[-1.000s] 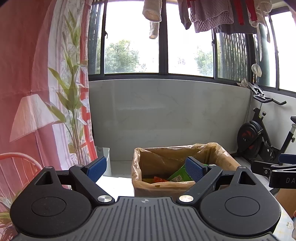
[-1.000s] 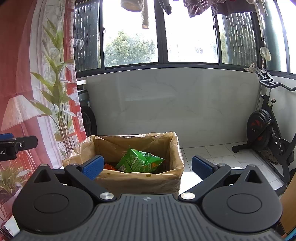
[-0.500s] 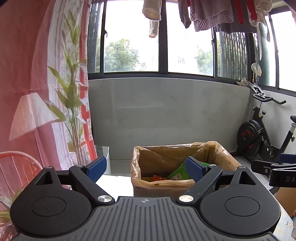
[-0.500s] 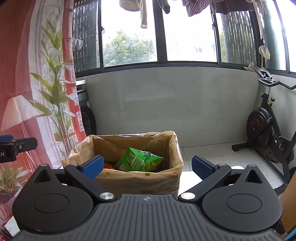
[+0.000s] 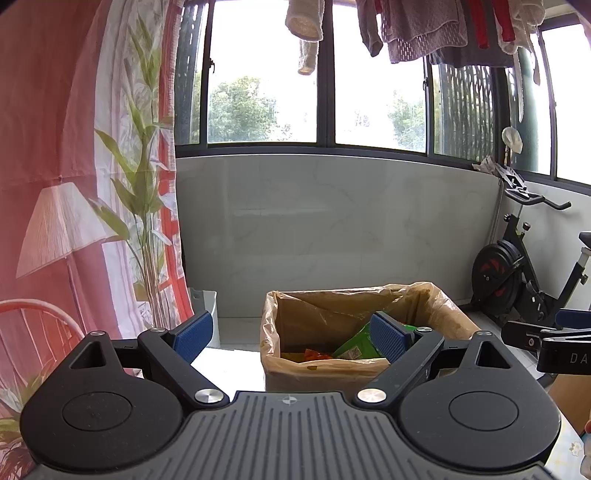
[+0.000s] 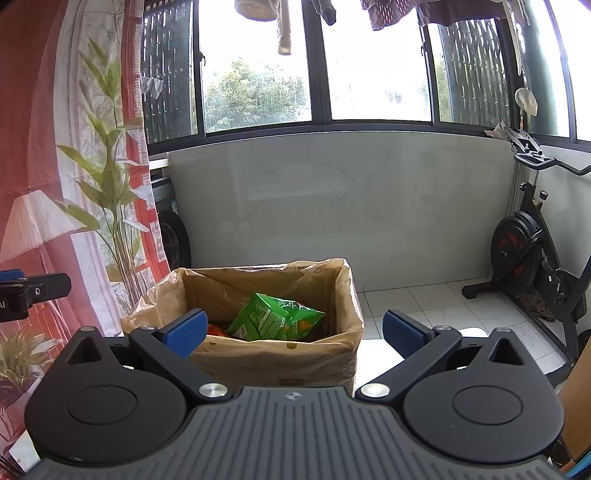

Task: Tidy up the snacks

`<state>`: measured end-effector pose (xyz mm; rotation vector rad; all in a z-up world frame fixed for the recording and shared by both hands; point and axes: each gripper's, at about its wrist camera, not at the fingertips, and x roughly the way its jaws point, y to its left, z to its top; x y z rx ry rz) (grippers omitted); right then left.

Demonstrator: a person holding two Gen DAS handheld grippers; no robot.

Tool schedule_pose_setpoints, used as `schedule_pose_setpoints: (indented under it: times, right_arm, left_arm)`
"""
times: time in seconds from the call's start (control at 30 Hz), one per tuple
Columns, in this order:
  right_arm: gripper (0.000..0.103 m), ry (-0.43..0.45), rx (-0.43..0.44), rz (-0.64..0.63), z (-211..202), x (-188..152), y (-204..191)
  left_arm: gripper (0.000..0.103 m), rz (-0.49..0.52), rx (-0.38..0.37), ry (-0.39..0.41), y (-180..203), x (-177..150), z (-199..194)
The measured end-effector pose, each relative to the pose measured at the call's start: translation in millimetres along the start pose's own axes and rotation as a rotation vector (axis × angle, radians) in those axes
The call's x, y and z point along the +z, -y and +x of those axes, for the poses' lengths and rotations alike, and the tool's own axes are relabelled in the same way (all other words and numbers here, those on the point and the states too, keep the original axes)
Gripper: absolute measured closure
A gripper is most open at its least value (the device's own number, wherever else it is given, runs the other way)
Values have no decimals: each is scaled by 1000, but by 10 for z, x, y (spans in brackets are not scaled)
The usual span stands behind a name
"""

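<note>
A cardboard box lined with a tan plastic bag (image 5: 321, 365) (image 6: 273, 354) stands on the table ahead of both grippers. Inside it lie a green snack bag (image 6: 277, 317) (image 5: 354, 345) and an orange packet (image 5: 314, 355) beside it. My left gripper (image 5: 291, 338) hovers short of the box, open, nothing between its blue pads. My right gripper (image 6: 293, 334) is likewise open and holds nothing, just in front of the box's near wall. The right gripper's fingers (image 5: 554, 334) show at the right edge of the left wrist view, and the left gripper's fingers (image 6: 33, 291) at the left edge of the right wrist view.
A red curtain with printed bamboo and a lamp (image 5: 74, 184) hangs on the left. An exercise bike (image 6: 535, 266) stands at the right by the tiled wall. Laundry (image 5: 424, 26) hangs above the windows. A white bin (image 5: 205, 306) sits on the floor behind the table.
</note>
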<state>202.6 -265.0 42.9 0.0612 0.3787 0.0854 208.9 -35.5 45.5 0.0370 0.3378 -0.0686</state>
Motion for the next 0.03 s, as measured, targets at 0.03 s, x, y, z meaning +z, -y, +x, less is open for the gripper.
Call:
schedule_pose_setpoints:
  times: [0.03]
  right_arm:
    - [0, 0, 1, -1, 0, -1, 1]
  left_arm:
    - [10, -1, 2, -3, -6, 1, 5]
